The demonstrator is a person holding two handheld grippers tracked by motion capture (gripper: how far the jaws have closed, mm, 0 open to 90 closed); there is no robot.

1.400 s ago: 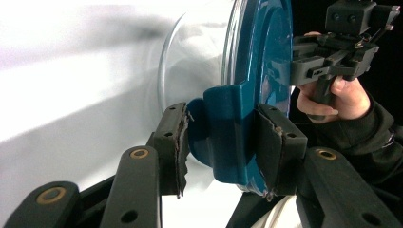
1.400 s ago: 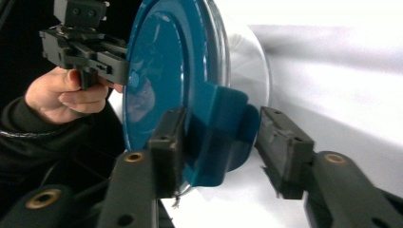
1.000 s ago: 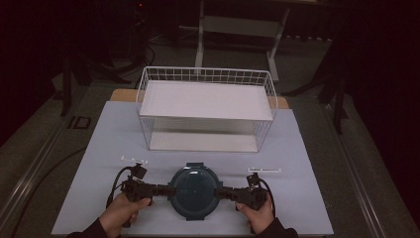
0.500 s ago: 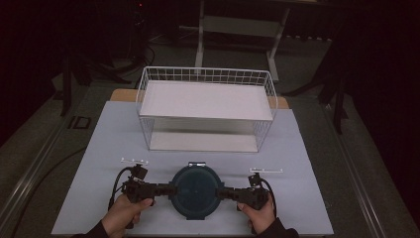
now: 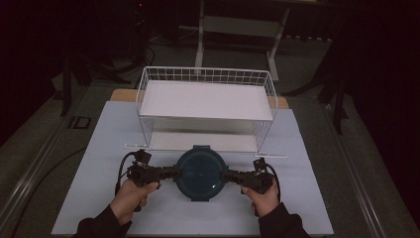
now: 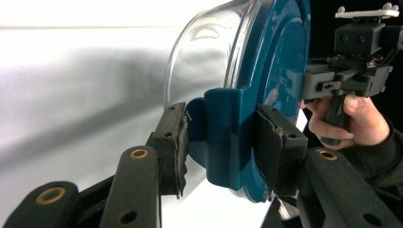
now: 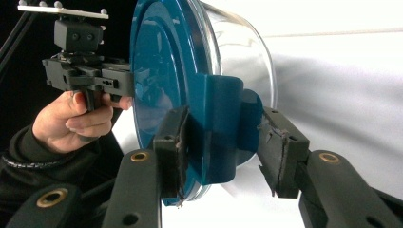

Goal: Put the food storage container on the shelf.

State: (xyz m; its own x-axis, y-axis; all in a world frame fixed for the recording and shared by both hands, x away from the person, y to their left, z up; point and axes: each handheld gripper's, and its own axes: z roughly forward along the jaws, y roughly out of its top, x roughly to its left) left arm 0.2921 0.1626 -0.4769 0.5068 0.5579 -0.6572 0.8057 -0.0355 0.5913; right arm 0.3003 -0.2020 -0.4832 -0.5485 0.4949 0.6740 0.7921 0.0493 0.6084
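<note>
1. The left claw (image 6: 221, 142) is clamped on the teal side latch of the round clear-glass container with a teal plastic lid (image 5: 200, 171); in the left gripper view its pads press the latch tab from both sides.
2. The right claw (image 7: 223, 147) grips the opposite latch. One pad lies flat on the lid side, while the other looks to stand slightly off the tab, so that hold seems the looser of the two.
3. In the high view the container sits between the two claws, left claw (image 5: 171, 173) at 9 o'clock of the lid and right claw (image 5: 229, 175) at 3 o'clock, over the white tabletop (image 5: 99, 148) near its front edge.
4. The white wire shelf rack (image 5: 206, 106) stands at 12 o'clock of the container, just beyond it; both its top deck and lower level are bare.
5. Judged progress: the two-sided grasp is made, and whether the container is lifted I cannot tell. Carrying it forward and setting it on the rack appears to remain.
</note>
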